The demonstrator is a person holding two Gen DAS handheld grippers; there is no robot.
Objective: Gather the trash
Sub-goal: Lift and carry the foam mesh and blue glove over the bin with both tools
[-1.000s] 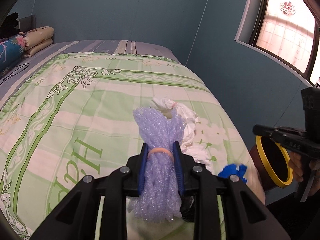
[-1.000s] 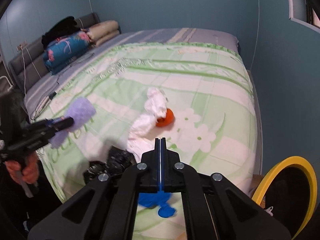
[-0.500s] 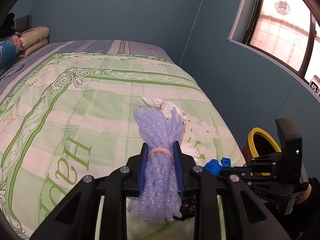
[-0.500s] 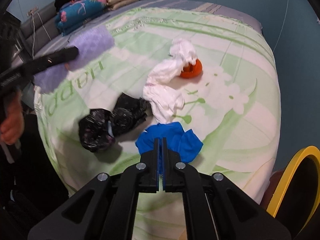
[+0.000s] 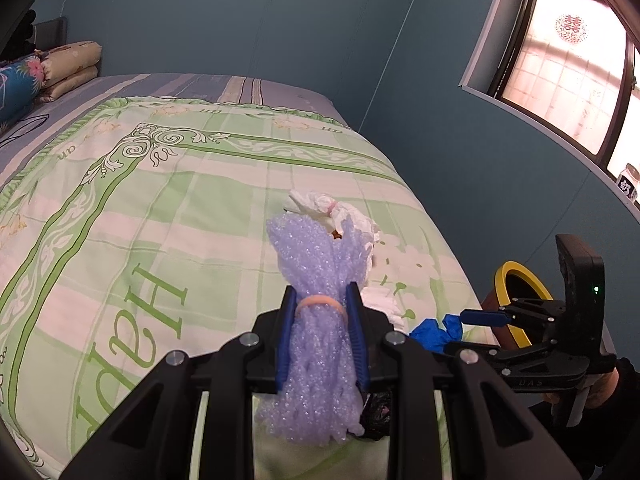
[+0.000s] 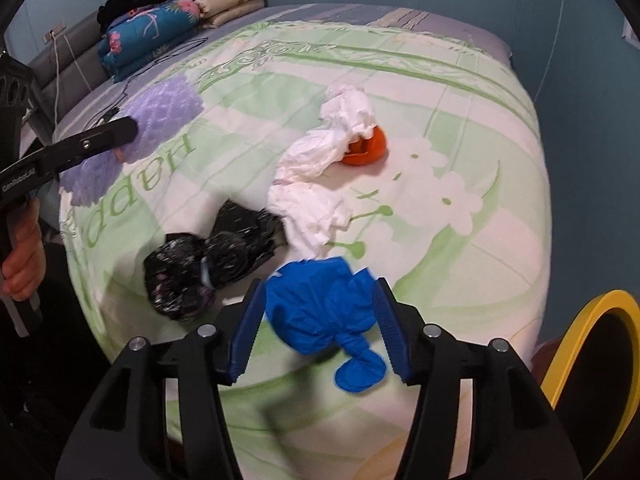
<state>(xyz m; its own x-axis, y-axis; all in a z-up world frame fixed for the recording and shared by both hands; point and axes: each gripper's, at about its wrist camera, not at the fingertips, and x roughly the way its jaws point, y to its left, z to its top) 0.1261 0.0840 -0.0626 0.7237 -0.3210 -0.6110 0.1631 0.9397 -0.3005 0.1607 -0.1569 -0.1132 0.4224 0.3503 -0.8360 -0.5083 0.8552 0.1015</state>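
Right wrist view shows the right gripper (image 6: 320,332) spread wide, its blue pads either side of the knotted blue rubber glove (image 6: 326,312) at the near edge of the green-and-white patterned bedspread (image 6: 460,128); closing on it looks like the step in hand. Just beyond lie the crumpled black plastic bag (image 6: 208,260), the white tissue wad (image 6: 320,172) and the orange peel (image 6: 370,146). The left gripper (image 5: 320,328) is clamped on the purple foam net bundle (image 5: 320,280). Next, both loads likely go to the yellow-rimmed brown bin (image 6: 592,344) beside the bed.
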